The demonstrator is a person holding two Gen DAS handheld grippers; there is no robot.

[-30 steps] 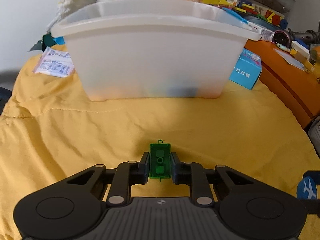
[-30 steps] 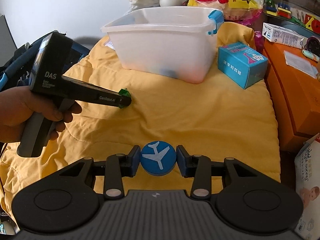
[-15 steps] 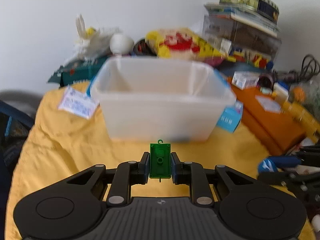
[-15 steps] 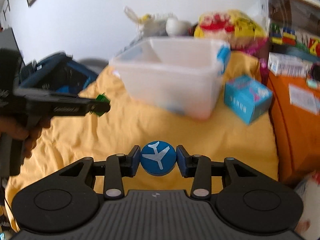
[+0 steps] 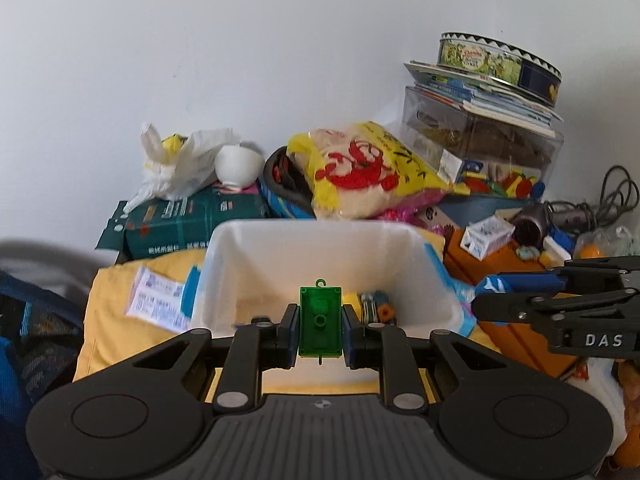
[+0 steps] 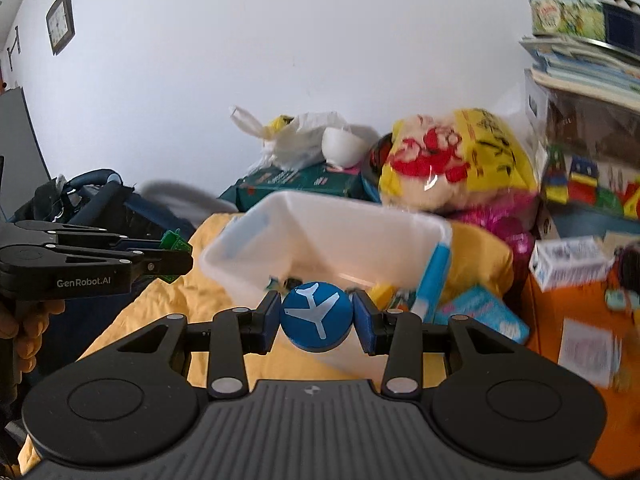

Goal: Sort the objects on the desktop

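My left gripper [image 5: 320, 322] is shut on a small green block with a hook on top [image 5: 320, 320], held up in front of the near rim of a white plastic bin [image 5: 316, 228]. My right gripper [image 6: 316, 318] is shut on a blue disc with a white airplane mark [image 6: 316, 316], raised before the same white plastic bin [image 6: 336, 216]. Several small coloured items lie on the bin's floor. Each gripper shows in the other's view: the right gripper [image 5: 492, 286] at the right edge, the left gripper [image 6: 176, 248] at the left with the green block [image 6: 173, 240].
The bin stands on a yellow cloth [image 5: 116, 320]. Behind it are a yellow and red bag [image 5: 368, 168], a white bag [image 5: 180, 164] and a dark green box [image 5: 192, 220]. An orange surface [image 6: 568, 320] with small boxes lies right; a blue box [image 6: 480, 312] sits beside the bin.
Both grippers have risen with their objects, so the bin's inside now shows from above. The bin sits lower and closer in both views.
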